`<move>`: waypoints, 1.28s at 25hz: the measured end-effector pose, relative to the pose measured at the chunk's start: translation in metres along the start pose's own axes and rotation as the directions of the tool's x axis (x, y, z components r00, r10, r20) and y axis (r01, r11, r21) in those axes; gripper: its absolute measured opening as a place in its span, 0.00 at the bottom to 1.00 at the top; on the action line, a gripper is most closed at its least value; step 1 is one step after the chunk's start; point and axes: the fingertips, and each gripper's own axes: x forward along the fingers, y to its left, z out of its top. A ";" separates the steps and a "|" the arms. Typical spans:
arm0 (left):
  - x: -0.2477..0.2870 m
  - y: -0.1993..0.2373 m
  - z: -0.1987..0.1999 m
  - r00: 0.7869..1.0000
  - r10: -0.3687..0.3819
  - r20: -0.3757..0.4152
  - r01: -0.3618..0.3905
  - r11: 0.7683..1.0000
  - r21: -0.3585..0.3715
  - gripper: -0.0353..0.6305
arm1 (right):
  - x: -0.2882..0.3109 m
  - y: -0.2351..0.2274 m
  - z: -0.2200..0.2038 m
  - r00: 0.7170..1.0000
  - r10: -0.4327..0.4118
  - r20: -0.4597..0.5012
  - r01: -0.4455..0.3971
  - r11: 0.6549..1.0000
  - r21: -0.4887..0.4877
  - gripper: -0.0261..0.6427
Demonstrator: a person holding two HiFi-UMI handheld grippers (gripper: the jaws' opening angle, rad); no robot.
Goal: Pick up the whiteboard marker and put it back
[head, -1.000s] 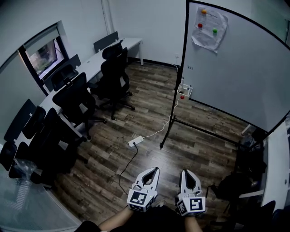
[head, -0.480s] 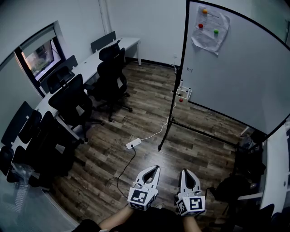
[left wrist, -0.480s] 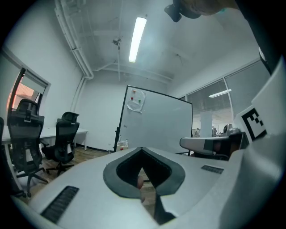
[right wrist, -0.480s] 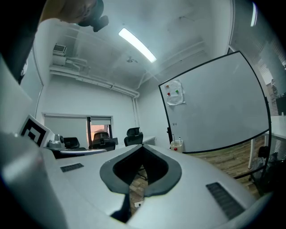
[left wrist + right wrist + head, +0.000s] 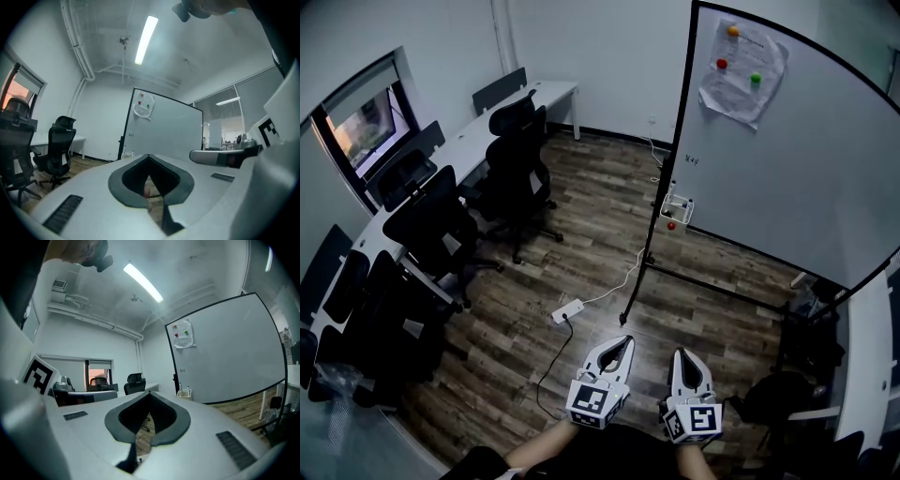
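Both grippers empty. Left gripper point(image 5: 622, 342) and right gripper point(image 5: 682, 355) are clenched tip to tip with nothing between the jaws, and you hold them low and level, close together.

Marker: not in hand. It appears to stand upright in the small white holder point(image 5: 679, 208) on the left post of the board point(image 5: 787, 178), well apart from you. It is too small to tell one pen from another.

Risks:
- The cable point(image 5: 614, 286) and power strip point(image 5: 565, 311) lie on the floor between you and the board. With your eyes on the holder you could catch a foot on them.
- The stand foot point(image 5: 635, 298) reaches out towards you: same hazard.
- The jaws are closed, so if you arrive without opening them you would knock the holder or tip the pens.
- The marker is thin and upright. An off-centre pinch would probably let it twist or slip.
- Pushing on the post may sway the board.

Room: dark wood-plank floor point(image 5: 600, 216), white walls. A desk point(image 5: 502, 112) runs along the left side with black chairs point(image 5: 516, 173). A window point(image 5: 361, 131) is at the left, and a sheet point(image 5: 741, 66) is pinned to the board with magnets.
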 end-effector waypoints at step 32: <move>0.118 0.110 0.019 0.996 -0.093 -0.011 0.092 0.996 -0.019 0.06 | 0.158 -0.029 0.006 0.994 -0.112 -0.005 0.112 0.994 0.018 0.06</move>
